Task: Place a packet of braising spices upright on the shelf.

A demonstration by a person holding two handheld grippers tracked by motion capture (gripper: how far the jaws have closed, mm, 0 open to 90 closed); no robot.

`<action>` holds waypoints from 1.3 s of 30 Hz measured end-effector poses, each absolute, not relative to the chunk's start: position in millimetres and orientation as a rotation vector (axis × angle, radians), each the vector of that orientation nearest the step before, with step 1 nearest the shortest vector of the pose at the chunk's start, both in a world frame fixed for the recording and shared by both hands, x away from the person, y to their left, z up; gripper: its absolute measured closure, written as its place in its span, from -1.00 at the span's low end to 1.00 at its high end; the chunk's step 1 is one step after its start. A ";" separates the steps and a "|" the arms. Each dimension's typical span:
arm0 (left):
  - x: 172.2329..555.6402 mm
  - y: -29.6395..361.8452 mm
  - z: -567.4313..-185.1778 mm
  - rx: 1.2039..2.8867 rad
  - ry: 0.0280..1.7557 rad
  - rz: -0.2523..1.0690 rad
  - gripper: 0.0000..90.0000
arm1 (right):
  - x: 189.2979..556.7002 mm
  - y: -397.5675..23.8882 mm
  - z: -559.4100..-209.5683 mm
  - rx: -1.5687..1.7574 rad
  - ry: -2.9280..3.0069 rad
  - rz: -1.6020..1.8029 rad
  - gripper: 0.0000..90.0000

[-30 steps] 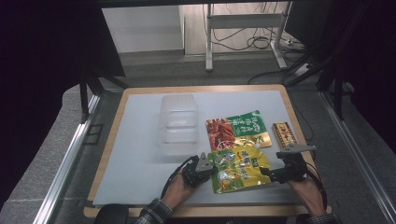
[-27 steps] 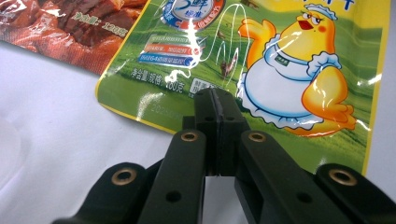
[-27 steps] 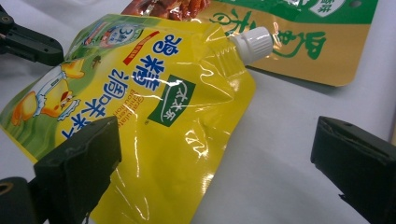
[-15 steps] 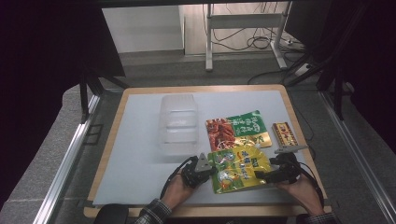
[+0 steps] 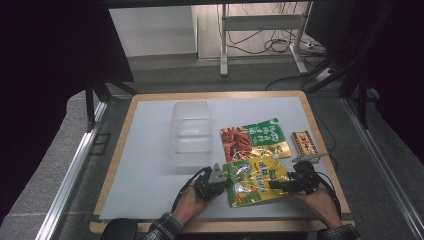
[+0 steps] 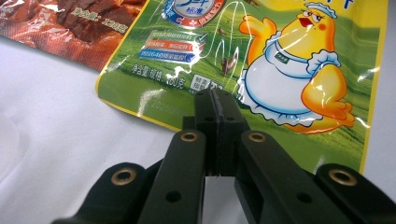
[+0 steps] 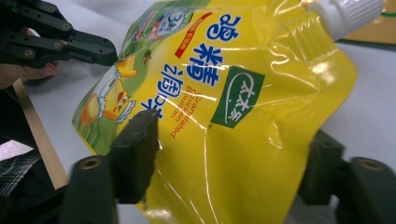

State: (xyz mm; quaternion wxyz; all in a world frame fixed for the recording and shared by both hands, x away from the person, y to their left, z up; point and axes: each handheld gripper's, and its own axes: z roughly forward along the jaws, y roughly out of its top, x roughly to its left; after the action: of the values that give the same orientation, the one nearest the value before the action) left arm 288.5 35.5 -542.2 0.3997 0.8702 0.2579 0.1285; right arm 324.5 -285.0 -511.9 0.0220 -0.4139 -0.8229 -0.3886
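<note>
Twice bracketing the yellow-green pouch (image 5: 255,181) lying flat near the front edge of the white worktop (image 5: 150,150): at its left edge with the left hand-held gripper (image 5: 222,179), at its right end with the right hand-held gripper (image 5: 274,184). Keeping the left jaws pressed together, tips resting at the pouch's edge just below the printed cartoon hen in a white apron; not possible to tell whether any film is nipped between them. Straddling the yellow end with the right jaws, spread to either side of the pouch and just now closing, one black jaw overlapping the film, the other just beside its opposite edge.

Showing glossy, crinkled foil, green with a meadow scene at one end and bright yellow at the other, carrying blue characters, a green square logo and a white ribbed screw cap (image 7: 345,14) at one corner. Lying just in front of a red-and-green snack packet (image 5: 252,139), with a clear plastic container (image 5: 191,132) farther back to the left and a small brown box (image 5: 303,142) off to the right.
</note>
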 end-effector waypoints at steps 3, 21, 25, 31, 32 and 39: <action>288.5 35.5 -542.1 2.201 0.654 0.324 1.00 | 324.7 -284.5 -509.7 -1.275 -2.553 -1.215 -0.09; 282.8 39.5 -536.8 2.193 0.659 0.419 0.71 | 319.6 -285.7 -493.4 -1.235 -2.530 -1.367 0.94; 273.0 42.7 -526.5 2.189 0.600 0.498 0.55 | 318.5 -281.9 -486.5 -1.219 -2.539 -1.393 0.96; 267.3 54.3 -523.5 2.153 0.623 0.466 0.25 | 318.6 -280.5 -480.8 -1.209 -2.514 -1.431 0.96; 266.9 56.7 -524.2 2.151 0.631 0.461 0.21 | 318.5 -279.8 -479.7 -1.210 -2.510 -1.434 0.96; 264.8 65.7 -524.1 2.114 0.659 0.427 -0.12 | 317.0 -276.6 -471.4 -1.190 -2.510 -1.473 0.96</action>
State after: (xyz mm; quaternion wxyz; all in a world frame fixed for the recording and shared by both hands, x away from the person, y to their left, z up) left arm 264.8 65.7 -524.1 0.4287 0.8468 0.2642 0.1711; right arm 317.0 -276.6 -471.4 -0.0011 -0.3784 -0.7983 -0.4685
